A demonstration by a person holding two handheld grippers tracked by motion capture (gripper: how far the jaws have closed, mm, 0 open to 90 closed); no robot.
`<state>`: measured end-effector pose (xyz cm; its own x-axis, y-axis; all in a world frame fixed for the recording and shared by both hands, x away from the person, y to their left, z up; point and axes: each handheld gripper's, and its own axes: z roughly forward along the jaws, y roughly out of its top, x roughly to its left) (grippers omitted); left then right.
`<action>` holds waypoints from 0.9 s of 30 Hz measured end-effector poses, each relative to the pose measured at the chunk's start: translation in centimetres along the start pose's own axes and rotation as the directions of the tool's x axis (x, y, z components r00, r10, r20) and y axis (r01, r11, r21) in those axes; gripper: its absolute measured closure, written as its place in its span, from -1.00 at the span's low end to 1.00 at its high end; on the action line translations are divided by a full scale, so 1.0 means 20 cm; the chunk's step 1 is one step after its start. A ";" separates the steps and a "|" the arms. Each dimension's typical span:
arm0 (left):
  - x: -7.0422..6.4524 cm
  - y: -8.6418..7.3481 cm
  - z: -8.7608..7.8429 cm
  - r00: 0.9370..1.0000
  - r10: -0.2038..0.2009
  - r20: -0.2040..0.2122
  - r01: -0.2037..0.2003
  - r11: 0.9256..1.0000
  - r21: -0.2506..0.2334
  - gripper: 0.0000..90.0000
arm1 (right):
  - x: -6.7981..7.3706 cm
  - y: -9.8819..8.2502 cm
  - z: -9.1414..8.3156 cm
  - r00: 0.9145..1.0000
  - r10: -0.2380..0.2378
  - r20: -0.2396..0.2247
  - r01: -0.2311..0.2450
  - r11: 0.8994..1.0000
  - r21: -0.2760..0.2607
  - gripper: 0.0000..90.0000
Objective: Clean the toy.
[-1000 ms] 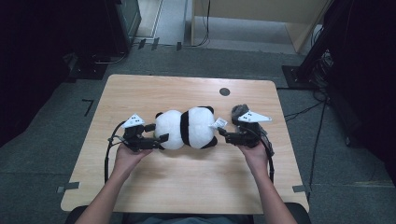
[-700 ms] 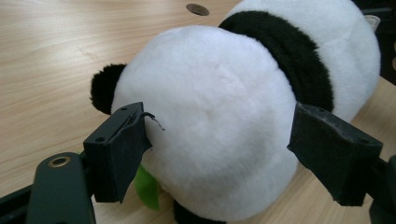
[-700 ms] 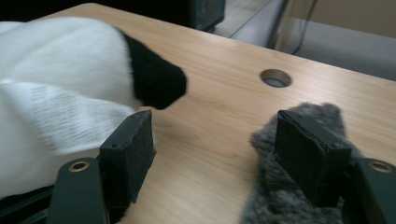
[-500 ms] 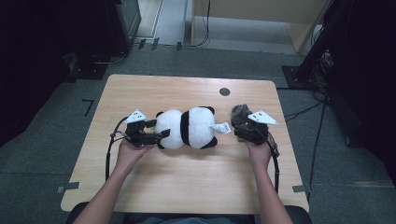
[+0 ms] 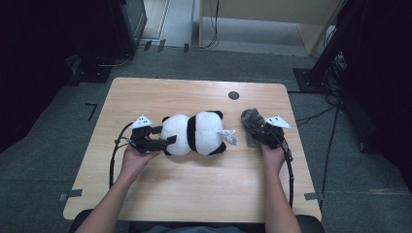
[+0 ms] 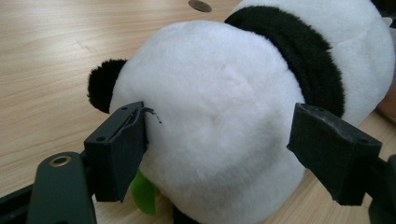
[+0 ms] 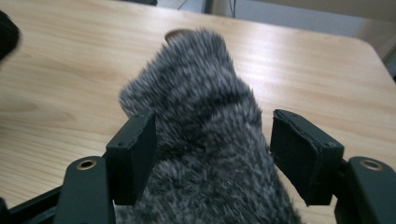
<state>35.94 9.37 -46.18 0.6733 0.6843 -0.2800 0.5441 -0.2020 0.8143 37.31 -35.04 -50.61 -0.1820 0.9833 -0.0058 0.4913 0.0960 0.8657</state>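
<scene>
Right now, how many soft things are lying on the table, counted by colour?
Black and white: 1, the panda plush
Grey: 1, the furry grey piece
Total: 2 soft things on the wooden table

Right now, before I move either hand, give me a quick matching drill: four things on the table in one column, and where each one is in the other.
Things:
1. panda plush
2. grey furry piece
3. left gripper
4. dark round spot

Places:
A. far side of the tabletop, by itself
B. between the right gripper's jaws
C. lying mid-table
D. at the plush's white end

Pairs: 1-C, 2-B, 3-D, 4-A
</scene>
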 end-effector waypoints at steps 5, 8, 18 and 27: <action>0.00 0.00 0.00 1.000 0.001 0.000 -0.001 1.000 -0.002 -0.57 | -0.02 -0.04 0.04 1.000 0.002 0.011 -0.002 1.000 0.030 -0.25; 0.00 0.00 0.00 1.000 0.000 0.001 0.000 1.000 -0.001 -0.58 | 0.00 -0.04 0.06 1.000 -0.013 0.010 0.013 0.998 0.055 -0.17; 0.00 0.00 0.01 1.000 -0.001 -0.004 0.001 1.000 0.003 -0.56 | -0.04 -0.03 0.10 0.999 0.036 -0.035 -0.030 0.987 0.159 -0.15; 0.02 -0.02 0.00 1.000 -0.019 -0.003 0.019 1.000 -0.018 -0.49 | -0.06 -0.03 0.11 0.995 0.075 -0.059 -0.064 0.982 0.176 -0.16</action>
<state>35.99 9.66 -46.57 0.6611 0.6905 -0.2938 0.5476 -0.1762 0.8180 39.05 -35.87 -52.22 -0.1949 0.9768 0.0891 0.6442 0.0589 0.7626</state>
